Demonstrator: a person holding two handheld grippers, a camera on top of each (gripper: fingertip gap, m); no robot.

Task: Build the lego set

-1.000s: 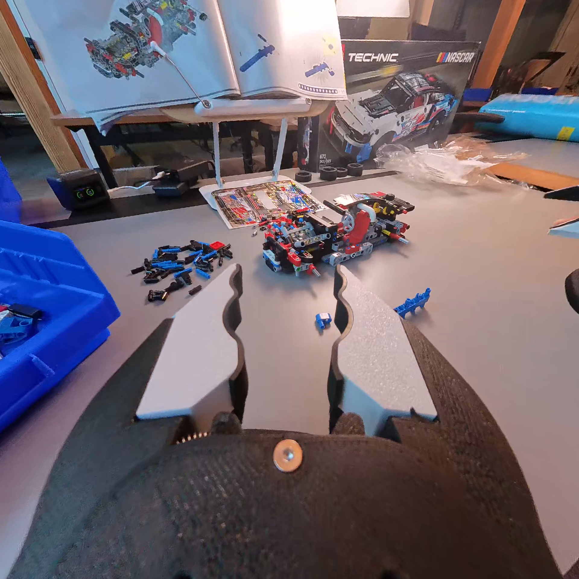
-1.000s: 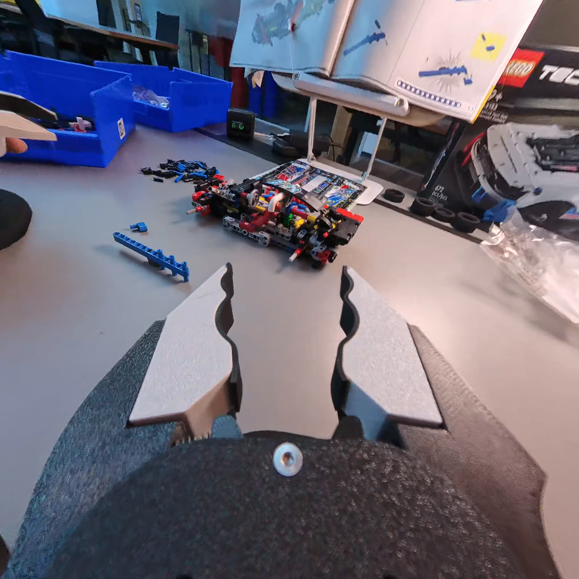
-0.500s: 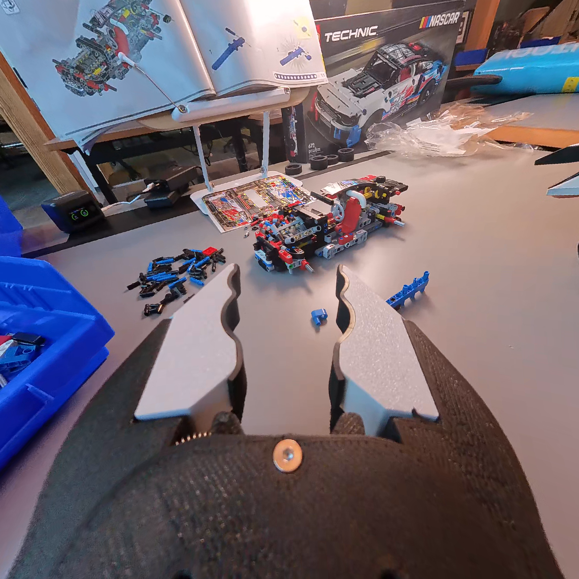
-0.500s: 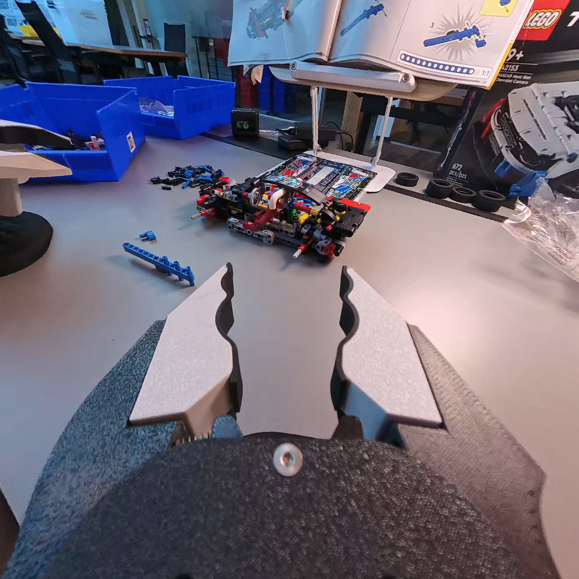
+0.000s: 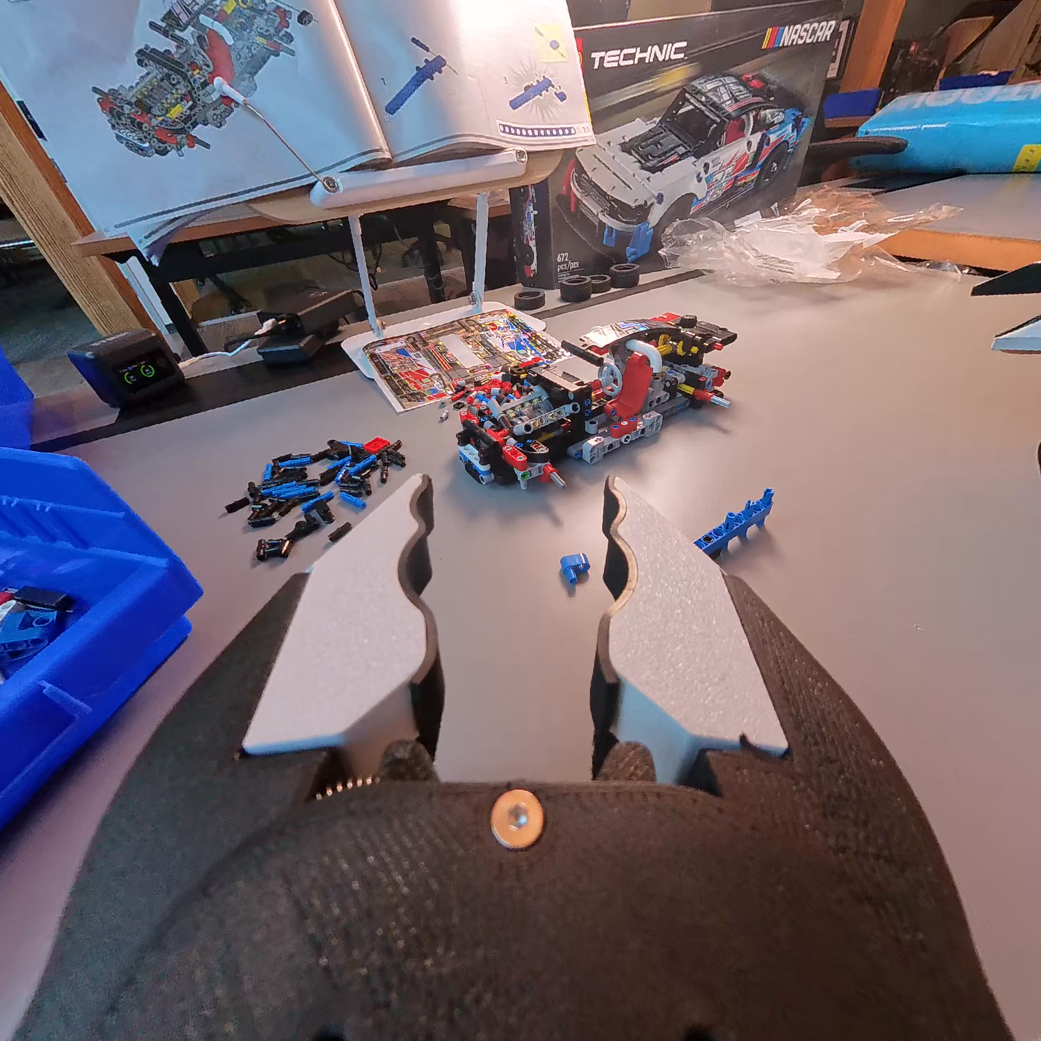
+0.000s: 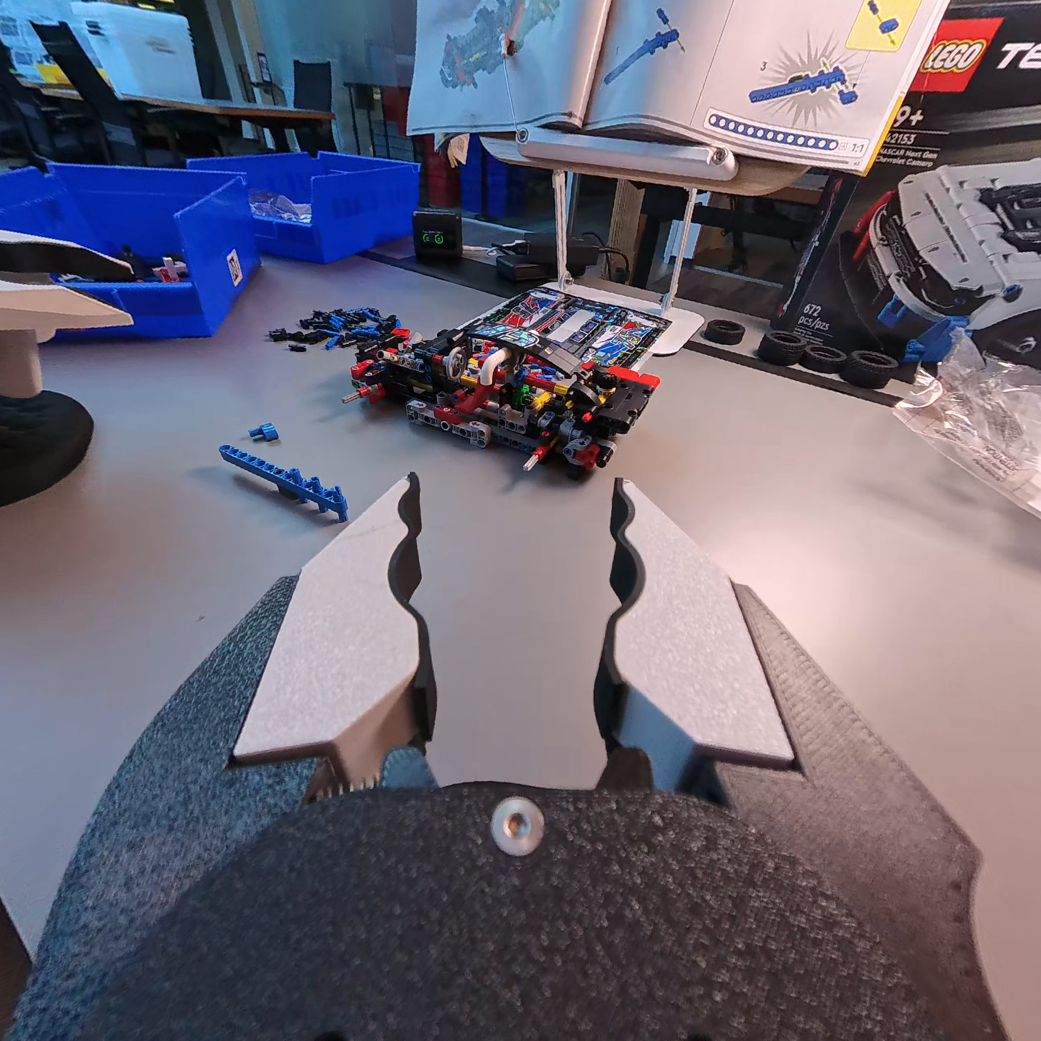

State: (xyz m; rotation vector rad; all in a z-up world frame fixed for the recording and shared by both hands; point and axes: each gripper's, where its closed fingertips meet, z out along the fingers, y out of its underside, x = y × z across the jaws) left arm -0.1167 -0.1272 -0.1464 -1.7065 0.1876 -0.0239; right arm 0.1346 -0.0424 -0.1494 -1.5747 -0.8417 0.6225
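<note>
Grey tabletop (image 5: 845, 648) carried a half-built, multicoloured brick car chassis (image 5: 591, 405), wheel-less and bodyless, straight ahead of both tongs. Left tongs (image 5: 517, 490) and right tongs (image 6: 515, 484) gaped empty. Long blue studded beam (image 6: 281, 476) and small blue connector (image 5: 573, 565) lay unattached; four black tyres (image 6: 817, 352) waited beyond.

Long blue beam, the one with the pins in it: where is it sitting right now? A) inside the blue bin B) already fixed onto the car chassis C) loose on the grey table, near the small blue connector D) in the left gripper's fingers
C: the long blue beam lies flat on the grey table, apart from the car chassis, with the small blue connector beside it and both grippers open and empty.
</note>
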